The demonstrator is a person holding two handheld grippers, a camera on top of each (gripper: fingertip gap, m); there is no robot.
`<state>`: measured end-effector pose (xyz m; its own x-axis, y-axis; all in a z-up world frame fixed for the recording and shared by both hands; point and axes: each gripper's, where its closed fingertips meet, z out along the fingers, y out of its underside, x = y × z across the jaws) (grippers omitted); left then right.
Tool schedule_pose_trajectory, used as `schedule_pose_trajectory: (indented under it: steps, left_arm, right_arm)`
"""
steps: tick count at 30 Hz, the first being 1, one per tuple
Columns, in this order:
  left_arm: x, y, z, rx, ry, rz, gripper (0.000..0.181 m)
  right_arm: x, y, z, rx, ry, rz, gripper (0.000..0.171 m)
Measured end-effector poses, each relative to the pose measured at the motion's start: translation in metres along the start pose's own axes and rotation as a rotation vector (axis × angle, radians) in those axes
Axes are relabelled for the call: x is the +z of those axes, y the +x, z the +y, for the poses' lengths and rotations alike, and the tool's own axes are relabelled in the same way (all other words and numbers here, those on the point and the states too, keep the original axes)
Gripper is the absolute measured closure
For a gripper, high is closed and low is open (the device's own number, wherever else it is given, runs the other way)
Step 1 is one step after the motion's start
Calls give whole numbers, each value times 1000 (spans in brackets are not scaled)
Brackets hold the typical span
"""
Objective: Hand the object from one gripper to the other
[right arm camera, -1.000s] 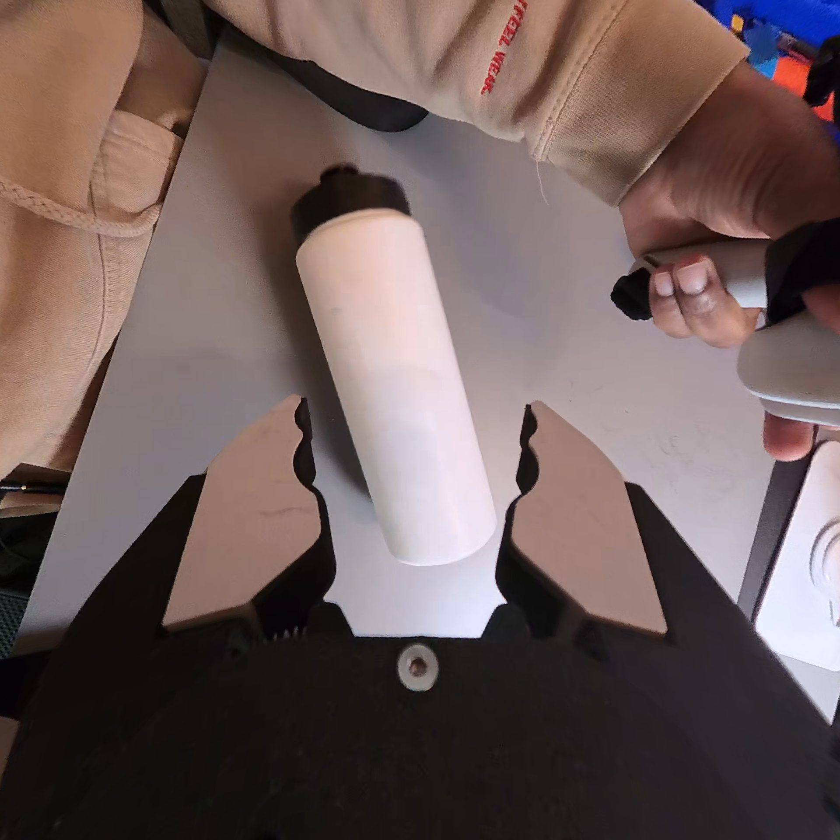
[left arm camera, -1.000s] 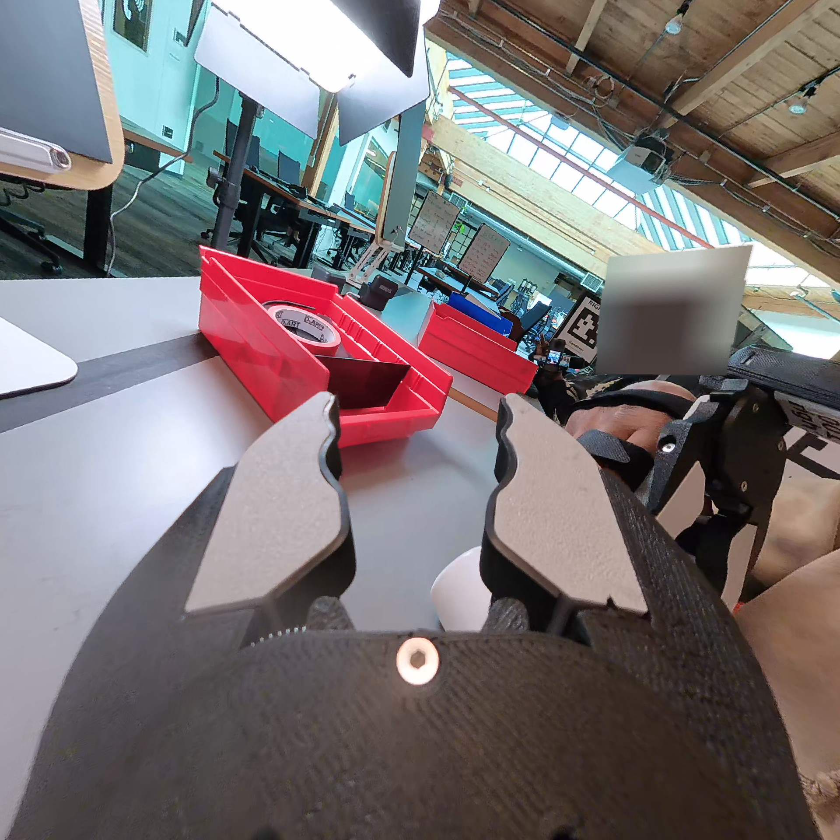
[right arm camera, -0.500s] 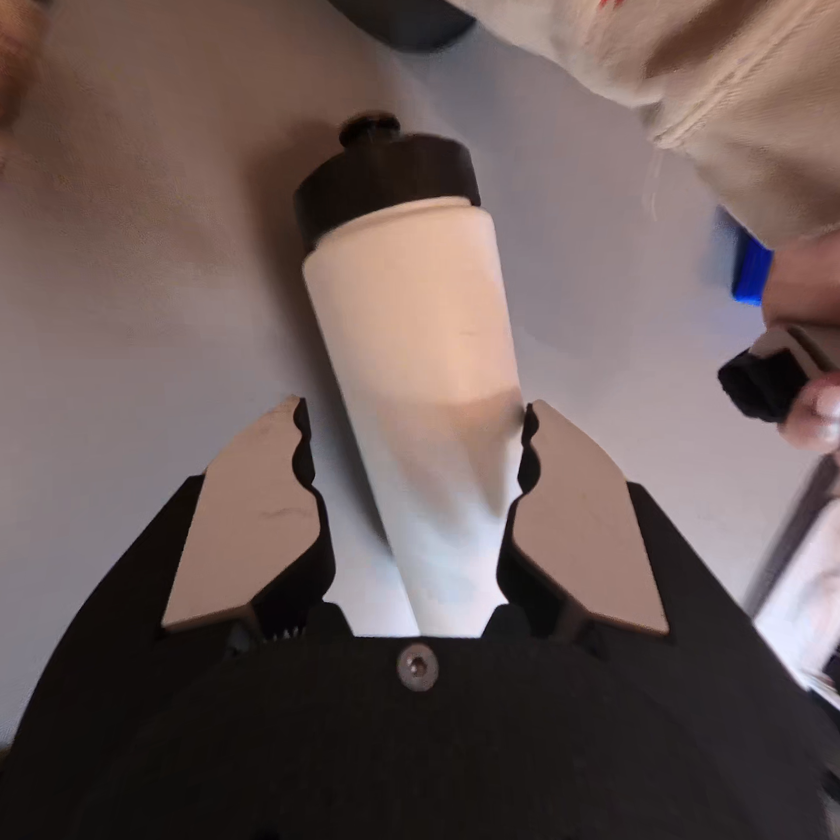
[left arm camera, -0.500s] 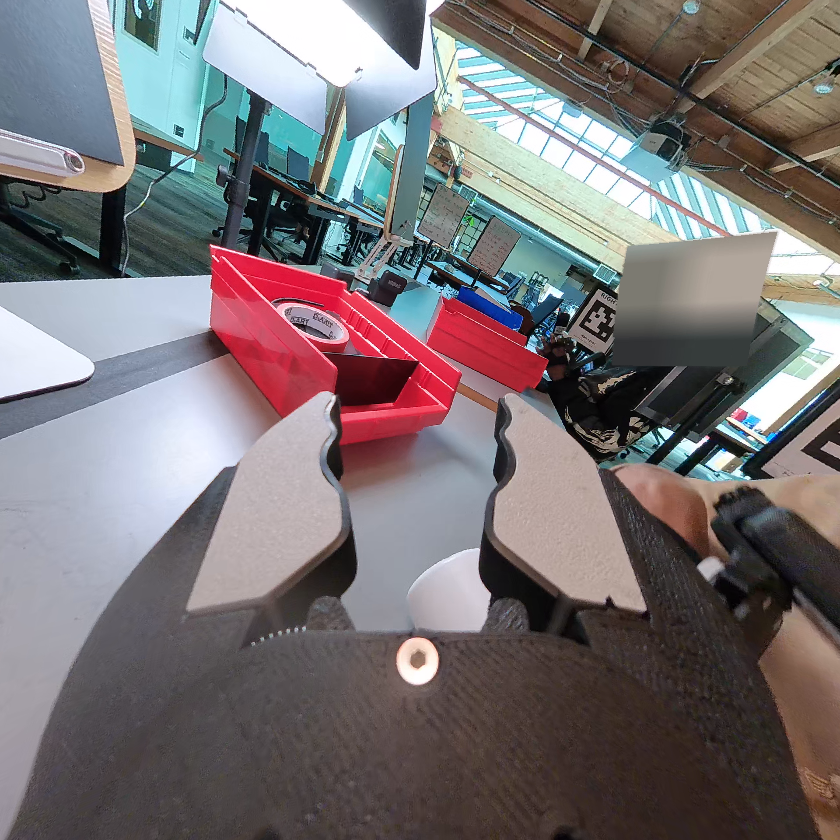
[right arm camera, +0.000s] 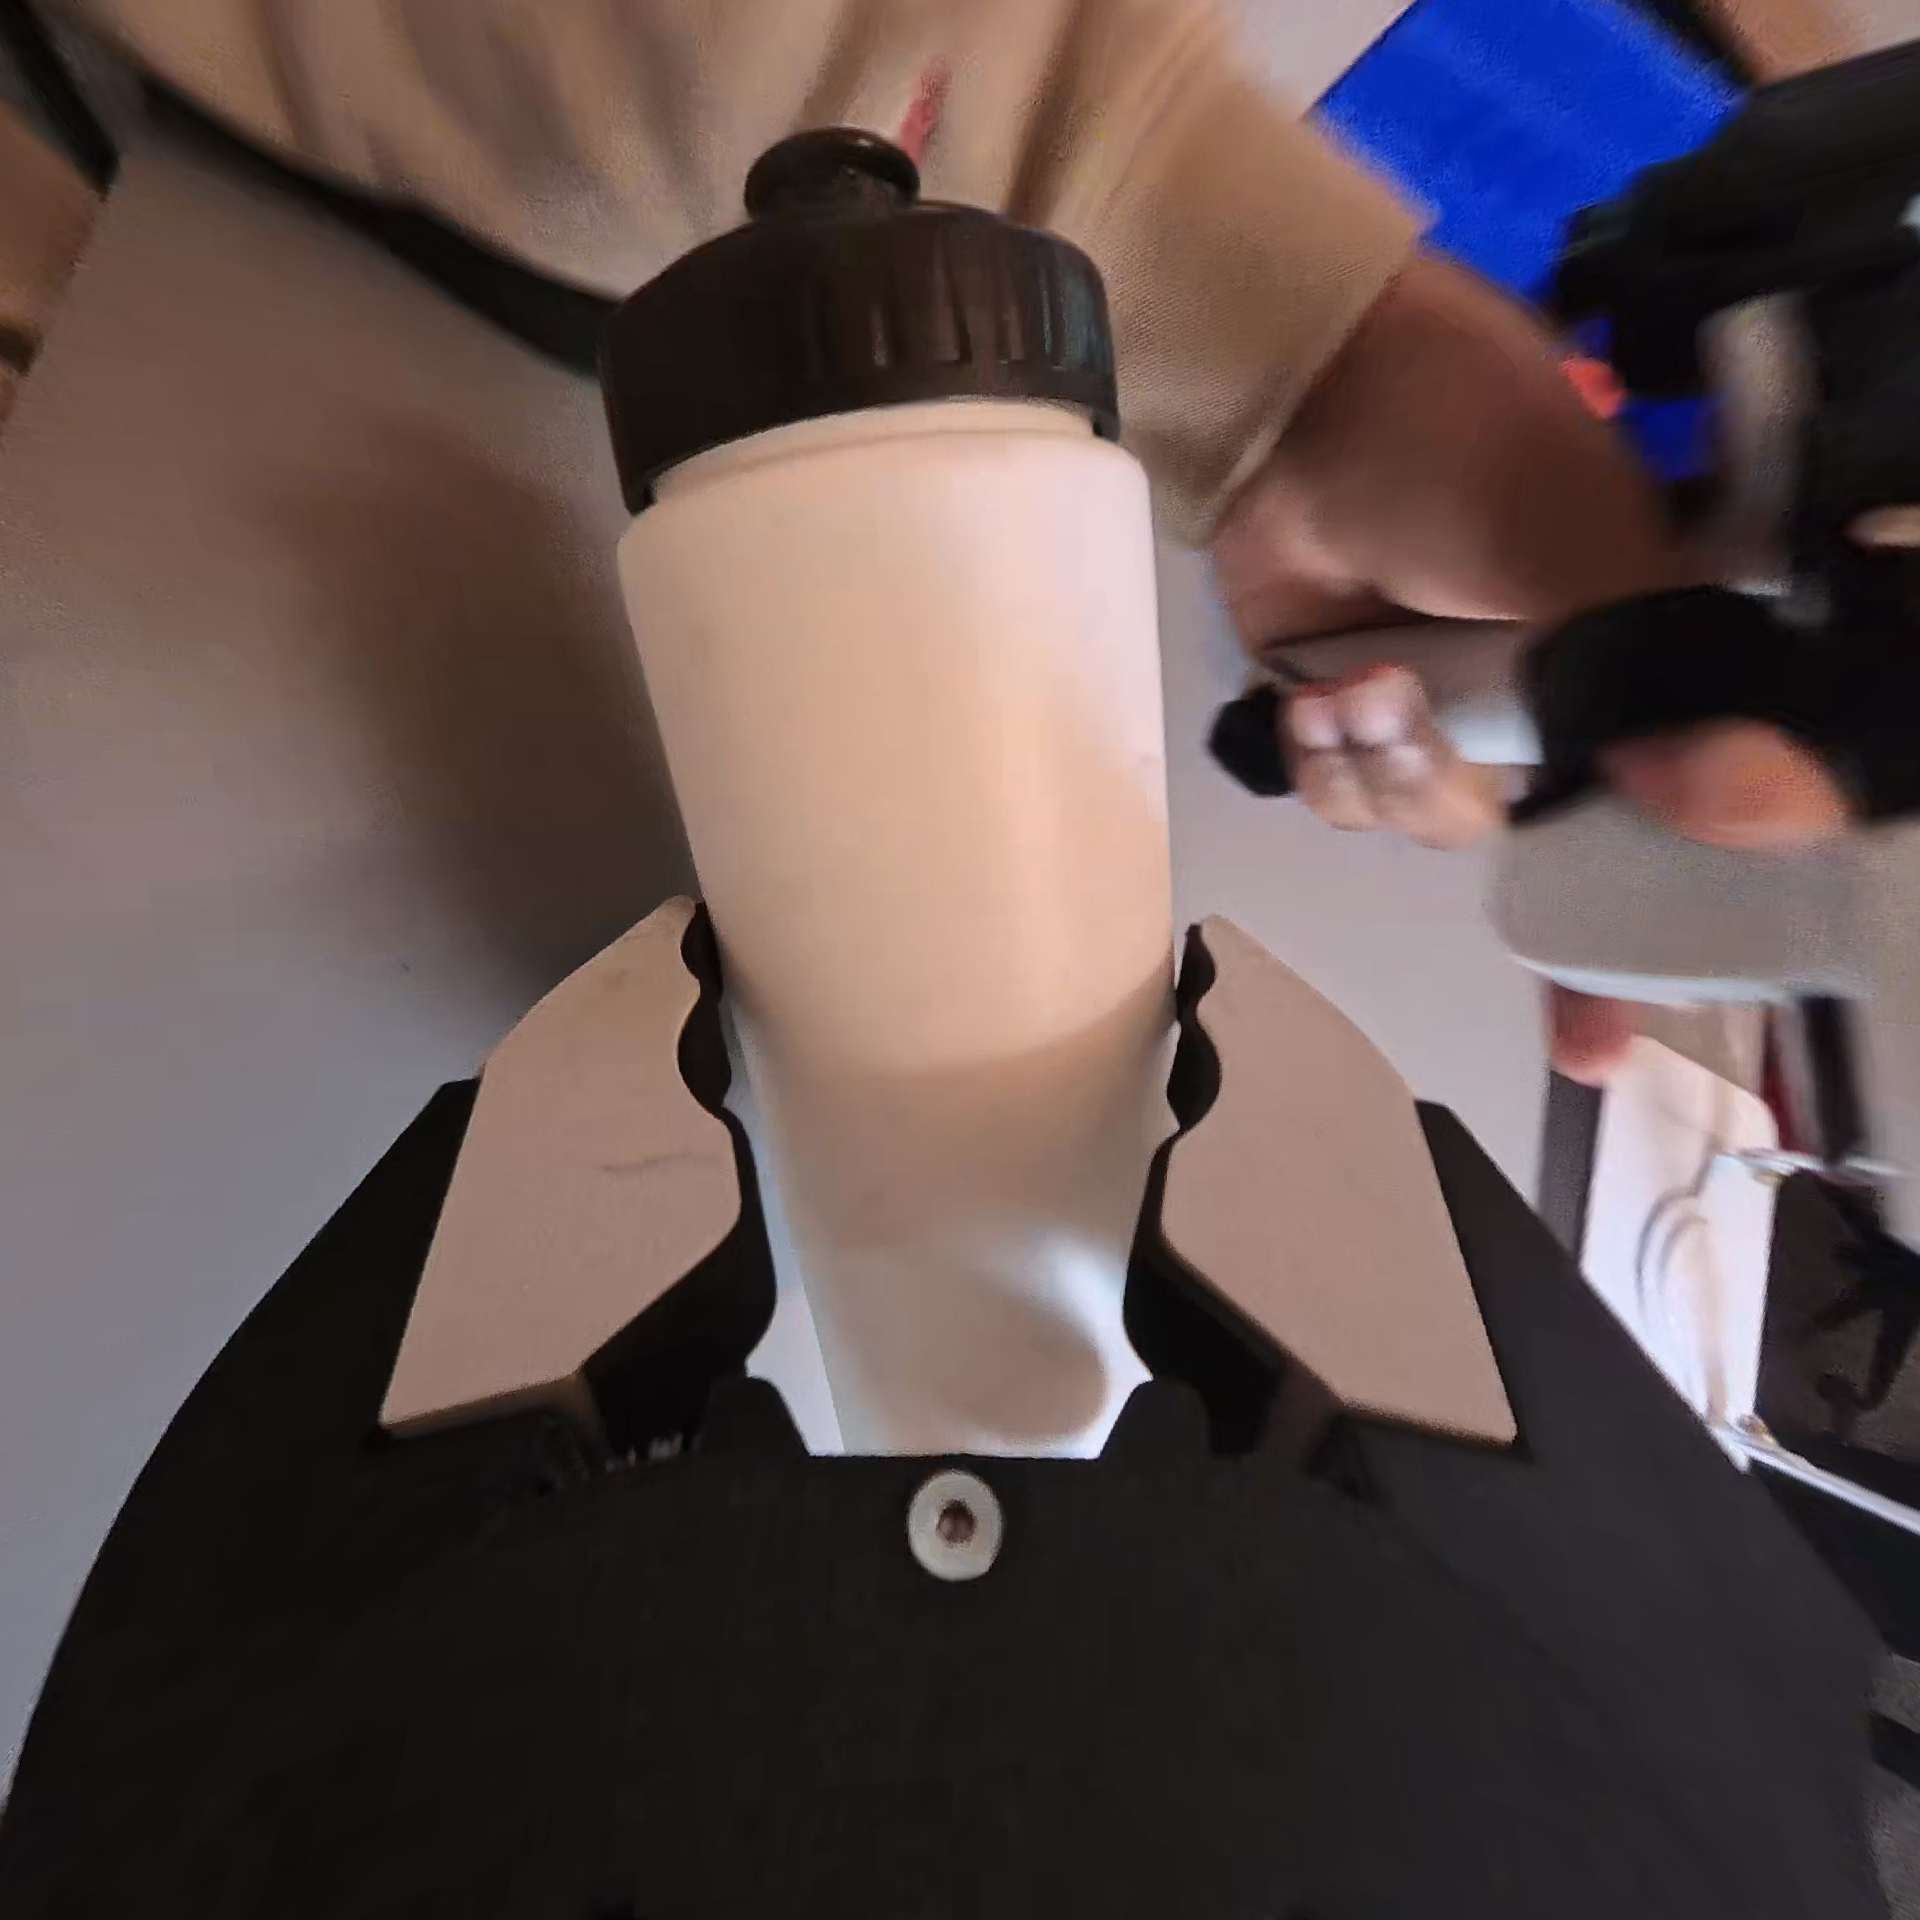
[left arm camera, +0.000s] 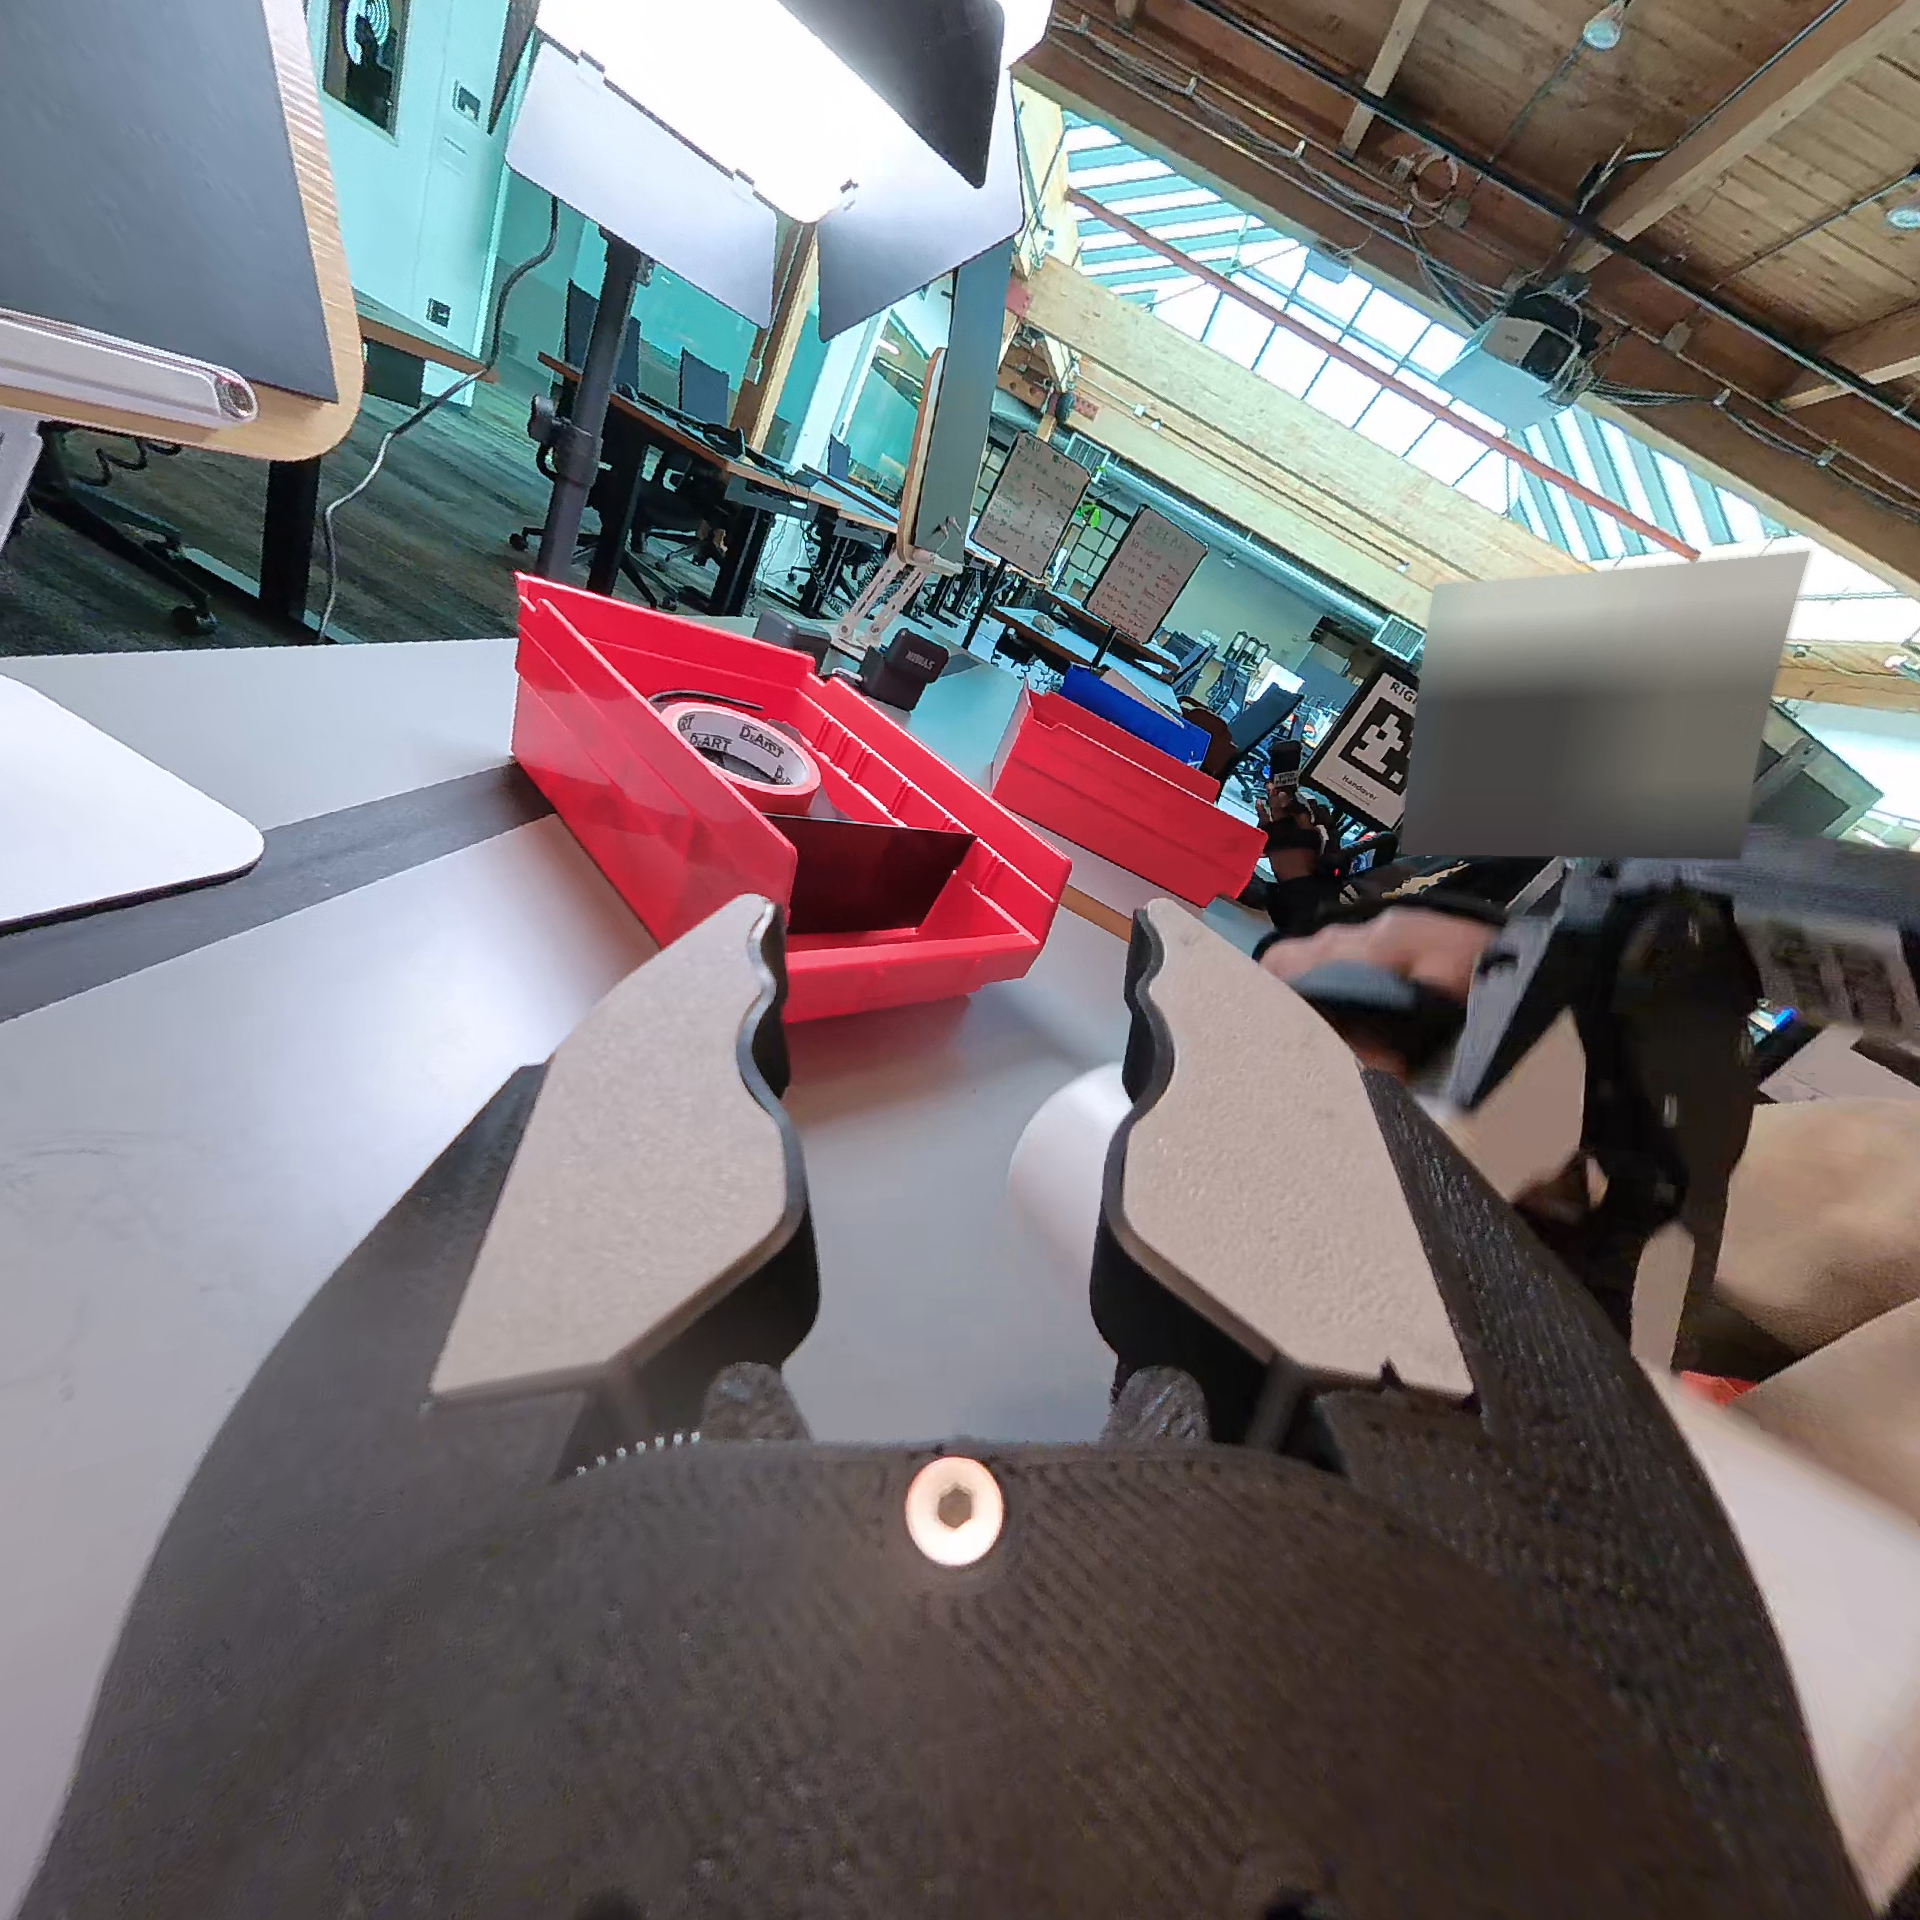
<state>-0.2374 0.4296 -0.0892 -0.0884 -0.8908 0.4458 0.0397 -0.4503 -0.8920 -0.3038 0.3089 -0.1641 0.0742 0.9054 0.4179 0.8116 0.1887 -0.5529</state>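
A white squeeze bottle [right arm camera: 914,748] with a black cap [right arm camera: 862,343] is held between the fingers of my right gripper [right arm camera: 945,925]. The jaws are shut on its lower body, which is dented by the squeeze, and the cap points away from me. In the left wrist view the bottle's white end [left arm camera: 1060,1153] shows just behind the right finger of my left gripper [left arm camera: 951,925]. The left gripper is open and empty, low over the grey table [left arm camera: 312,1039]. The right gripper [left arm camera: 1621,1039] shows blurred at the right of that view.
A red bin [left arm camera: 935,945] holding a tape roll [left arm camera: 748,748] and a dark card lies ahead of the left gripper. A second red bin [left arm camera: 1122,810] lies behind it. A white pad [left arm camera: 104,821] sits at the far left. A person's hand [right arm camera: 1382,748] grips the left gripper's handle.
My right gripper moved in around the lying bottle, shut on it and lifted it off the table. In the left wrist view the bottle's end rose and shifted right.
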Motion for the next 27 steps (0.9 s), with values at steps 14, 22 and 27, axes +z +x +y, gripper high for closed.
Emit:
schedule_pose_trajectory:
  steps: [14,22,27]
  left_arm:
    - [6,1,10,-3,-30,5,119]
    - [5,2,8,-2,-24,8,119]
    - [-1,-8,-4,96,40,-104,120]
  right_arm:
    - [-89,60,0,129,217,251,87]
    - [-97,71,6,165,227,292,87]
    - [-123,104,28,283,247,447,87]
